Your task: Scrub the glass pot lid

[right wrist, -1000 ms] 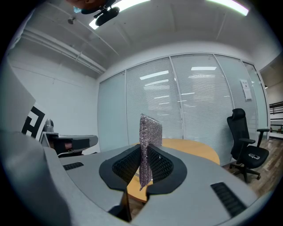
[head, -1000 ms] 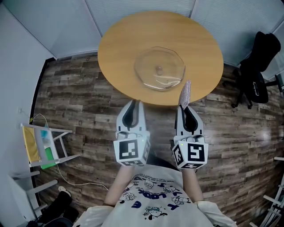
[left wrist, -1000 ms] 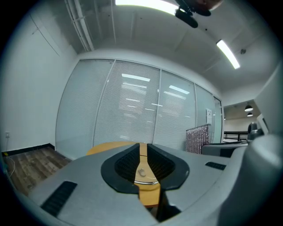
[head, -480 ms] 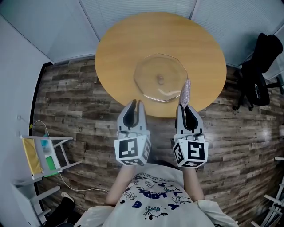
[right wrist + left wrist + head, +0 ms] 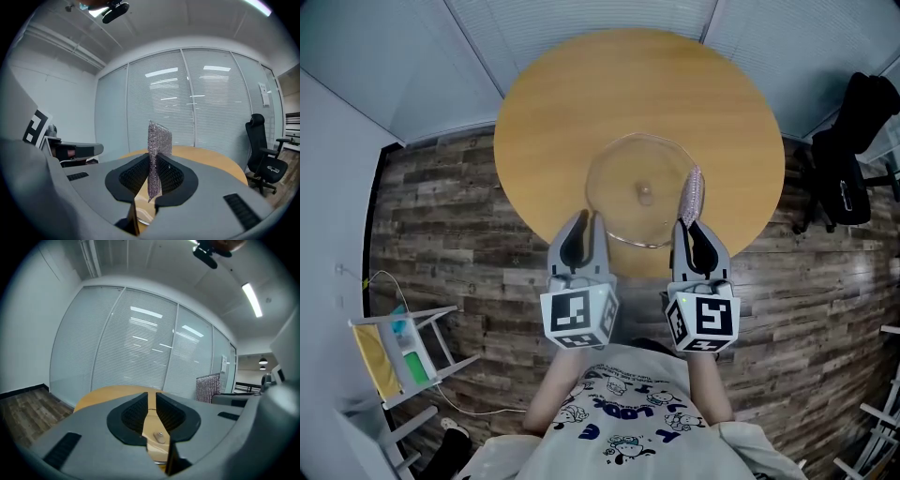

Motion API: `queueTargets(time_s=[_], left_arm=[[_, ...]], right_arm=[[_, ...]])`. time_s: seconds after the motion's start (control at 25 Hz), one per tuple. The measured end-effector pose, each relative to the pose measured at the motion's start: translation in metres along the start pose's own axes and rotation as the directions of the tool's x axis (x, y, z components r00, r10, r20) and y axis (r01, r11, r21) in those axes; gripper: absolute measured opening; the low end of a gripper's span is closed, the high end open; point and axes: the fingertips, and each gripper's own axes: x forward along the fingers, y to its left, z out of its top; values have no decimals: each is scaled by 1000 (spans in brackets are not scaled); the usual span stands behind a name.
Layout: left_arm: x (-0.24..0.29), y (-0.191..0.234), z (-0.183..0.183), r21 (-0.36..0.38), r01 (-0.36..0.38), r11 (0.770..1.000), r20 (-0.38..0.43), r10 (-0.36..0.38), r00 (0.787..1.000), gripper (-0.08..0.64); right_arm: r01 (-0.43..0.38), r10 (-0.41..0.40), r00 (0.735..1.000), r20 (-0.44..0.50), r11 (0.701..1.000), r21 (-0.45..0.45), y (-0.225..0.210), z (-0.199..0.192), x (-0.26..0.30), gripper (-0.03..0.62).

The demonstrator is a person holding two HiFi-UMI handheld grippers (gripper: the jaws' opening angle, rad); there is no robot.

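The clear glass pot lid lies flat, central knob up, on the near half of the round wooden table. My left gripper hovers at the table's near edge, just left of the lid, jaws shut with nothing in them. The left gripper view shows the lid's knob through the thin slit between the pads. My right gripper is shut on a silvery mesh scrub cloth that stands up over the lid's right rim. The right gripper grips the lower part of the cloth.
A black office chair stands right of the table, also visible as the chair in the right gripper view. A small white rack with yellow and green items sits on the wood floor at left. Glass walls with blinds lie beyond the table.
The table and lid have drawn nearer to both grippers. The grippers' tips, earlier short of the table's edge, now reach over it, and the cloth now overlaps the lid's right rim.
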Motion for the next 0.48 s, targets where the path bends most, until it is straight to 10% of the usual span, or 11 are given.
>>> queueTargets(time_s=[0.48], left_arm=[[53,51,-22,-78,-5,997,-131,-5,991,44]], right_arm=[[4,-9,993,-114,999,-47,7,-21,70,58]])
